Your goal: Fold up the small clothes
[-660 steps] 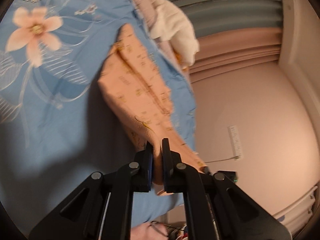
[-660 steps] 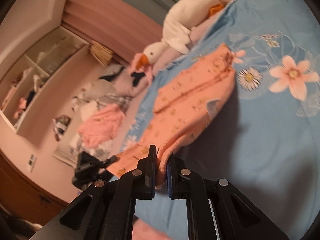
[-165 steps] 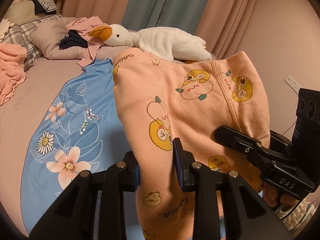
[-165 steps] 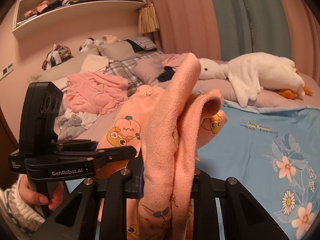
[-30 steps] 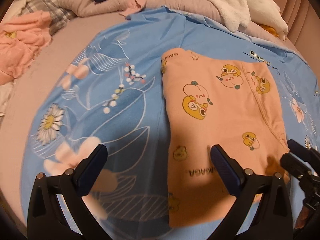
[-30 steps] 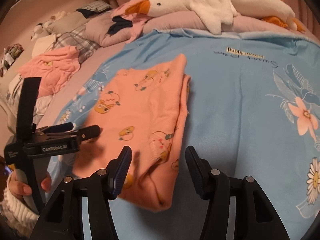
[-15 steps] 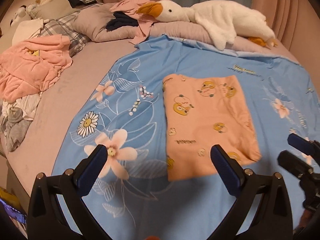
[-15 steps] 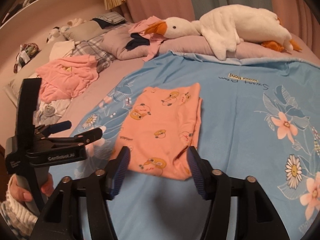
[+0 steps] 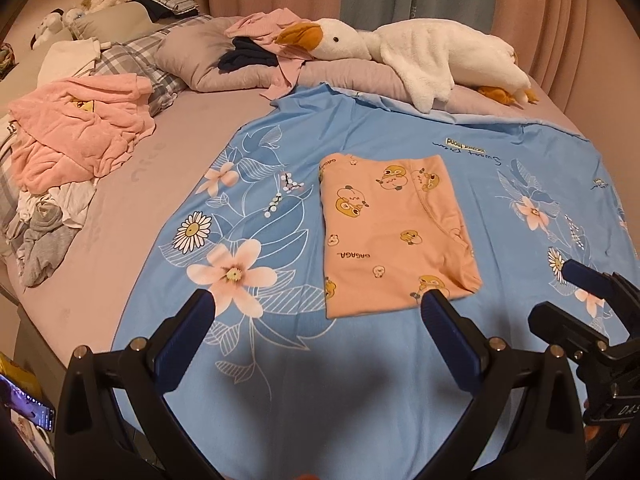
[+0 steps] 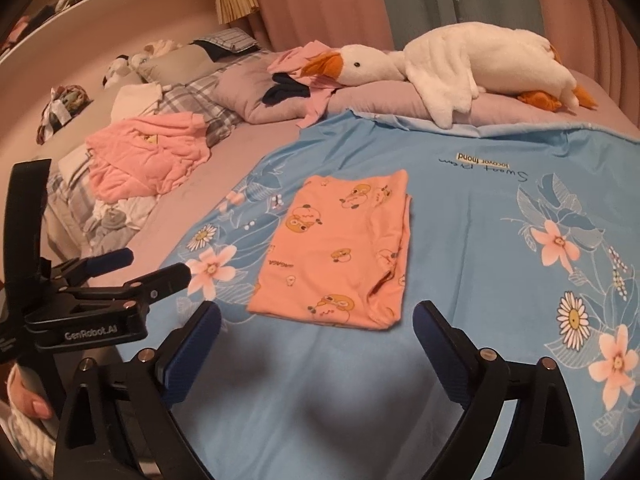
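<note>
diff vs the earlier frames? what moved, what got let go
Both grippers, left and right, let go of the orange garment; it went from hanging pinched between them to lying folded flat on the blue sheet. The right jaws have just been opening, nothing between them. Both pulled back. Plush goose and pink clothes pile unchanged.
</note>
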`<state>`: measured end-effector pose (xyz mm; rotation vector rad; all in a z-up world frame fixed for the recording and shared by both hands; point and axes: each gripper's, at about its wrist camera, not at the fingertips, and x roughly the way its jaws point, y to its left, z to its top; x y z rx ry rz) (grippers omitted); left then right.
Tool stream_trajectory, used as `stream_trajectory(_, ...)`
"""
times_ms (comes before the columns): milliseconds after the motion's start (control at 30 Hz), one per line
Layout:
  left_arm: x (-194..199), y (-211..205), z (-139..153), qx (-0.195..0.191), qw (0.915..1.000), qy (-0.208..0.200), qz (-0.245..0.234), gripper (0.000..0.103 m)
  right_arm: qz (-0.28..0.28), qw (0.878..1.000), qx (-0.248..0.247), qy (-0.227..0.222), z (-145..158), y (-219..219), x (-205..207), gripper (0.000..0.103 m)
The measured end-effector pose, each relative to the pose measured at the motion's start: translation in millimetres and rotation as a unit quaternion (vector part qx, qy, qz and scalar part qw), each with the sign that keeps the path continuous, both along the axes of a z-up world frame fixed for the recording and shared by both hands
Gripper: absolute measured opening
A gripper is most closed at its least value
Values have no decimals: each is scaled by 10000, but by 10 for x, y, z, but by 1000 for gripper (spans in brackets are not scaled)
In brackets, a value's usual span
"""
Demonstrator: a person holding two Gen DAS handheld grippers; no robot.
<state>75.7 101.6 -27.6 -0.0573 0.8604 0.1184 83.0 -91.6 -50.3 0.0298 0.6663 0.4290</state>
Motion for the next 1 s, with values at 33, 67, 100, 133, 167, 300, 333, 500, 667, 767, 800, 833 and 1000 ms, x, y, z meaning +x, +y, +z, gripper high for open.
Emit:
stream_trajectory(33, -25, -4, 8, 9, 10000, -4, 2, 103, -9, 10000, -9, -18, 7, 8, -17, 99)
stream_trajectory(67, -42, 0, 15, 12, 10000, -8, 2, 103, -11, 10000, -8, -34, 16, 15, -34, 99)
stream_trajectory(100, -58, 3, 20, 16, 10000, -11, 10, 103, -16, 10000, -12, -50, 26, 23, -50, 99)
stream_trajectory(133, -72, 6, 25, 22, 10000, -12, 16, 103, -18, 10000, -24, -63, 32, 23, -55, 100)
stream_trajectory(167, -82, 9, 28, 24, 10000, -10, 22, 103, -30, 10000, -51, -77, 41, 38, -66, 100)
stream_trajectory(300, -125, 11, 28, 22, 10000, 6, 33, 103, -59, 9998, -151, -92, 52, 70, -83, 100)
stream_trajectory(333, -135, 11, 29, 20, 10000, 7, 32, 103, -59, 9998, -158, -93, 52, 78, -85, 100)
stream_trajectory(500, -154, 9, 32, 16, 10000, 8, 32, 103, -47, 9998, -177, -87, 49, 101, -95, 100)
stream_trajectory(667, -170, 4, 27, 13, 10000, 18, 15, 103, -44, 9998, -180, -88, 47, 118, -99, 100)
stream_trajectory(767, -148, 9, 16, 11, 10000, 45, -7, 103, -46, 9998, -176, -86, 47, 119, -99, 100)
stream_trajectory(800, -152, 10, 14, 10, 10000, 50, -8, 103, -45, 9998, -175, -85, 46, 122, -99, 100)
stream_trajectory(833, -125, 14, 6, 10, 10000, 60, -19, 103, -43, 9998, -181, -87, 47, 119, -97, 100)
stream_trajectory(1000, -101, 24, -5, 0, 10000, 74, -27, 103, -40, 9998, -183, -82, 46, 129, -96, 100)
